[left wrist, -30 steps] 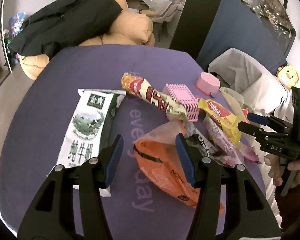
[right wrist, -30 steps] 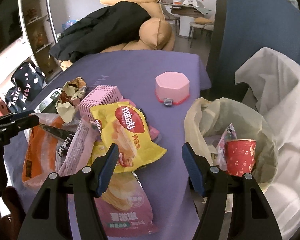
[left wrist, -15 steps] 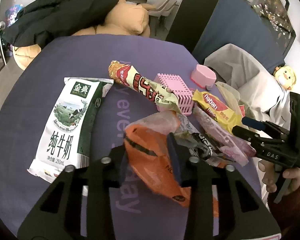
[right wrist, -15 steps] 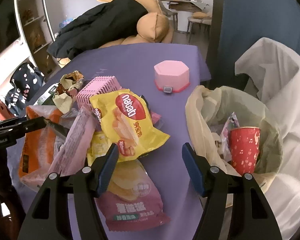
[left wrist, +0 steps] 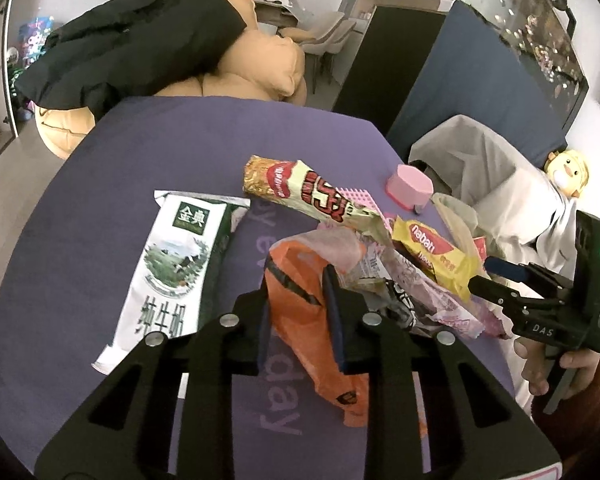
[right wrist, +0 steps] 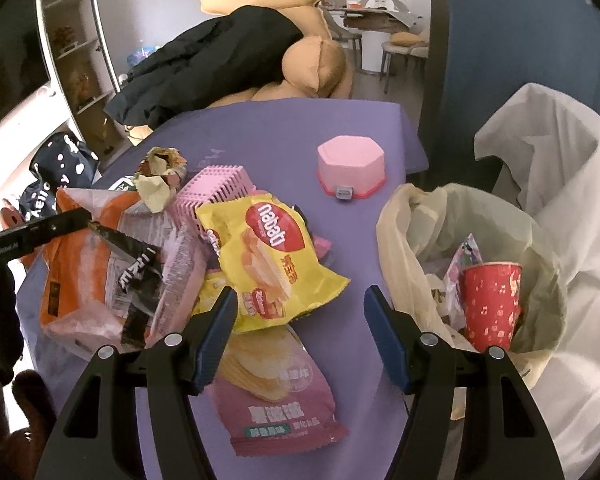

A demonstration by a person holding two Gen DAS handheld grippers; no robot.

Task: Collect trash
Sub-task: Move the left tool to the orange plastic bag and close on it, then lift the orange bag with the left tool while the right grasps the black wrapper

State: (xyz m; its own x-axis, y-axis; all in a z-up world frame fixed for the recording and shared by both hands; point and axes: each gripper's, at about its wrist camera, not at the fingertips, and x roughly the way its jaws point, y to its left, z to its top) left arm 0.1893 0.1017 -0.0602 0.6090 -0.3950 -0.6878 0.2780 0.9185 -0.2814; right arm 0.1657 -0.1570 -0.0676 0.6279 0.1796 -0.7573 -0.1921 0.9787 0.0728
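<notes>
My left gripper (left wrist: 298, 280) is shut on the orange wrapper (left wrist: 300, 312), lifted a little off the purple table (left wrist: 172, 140); the wrapper also shows in the right wrist view (right wrist: 76, 264). Beside it lie a green-and-white milk carton (left wrist: 176, 264), a red-and-cream snack tube (left wrist: 312, 196), a yellow nabati packet (right wrist: 276, 256) and a pink chip bag (right wrist: 276, 396). My right gripper (right wrist: 300, 312) is open and empty, hovering over the table between the yellow packet and the trash bag (right wrist: 412, 216), which holds a red paper cup (right wrist: 490, 304).
A pink hexagonal box (right wrist: 350, 164) and a pink lattice basket (right wrist: 220, 188) stand behind the wrappers. A tan sofa with a black coat (left wrist: 140, 40) lies beyond the table. A white cloth (right wrist: 560, 152) covers a seat on the right.
My left gripper closed on the orange wrapper and raised it slightly. My right gripper stayed open and drifted a little nearer the pile.
</notes>
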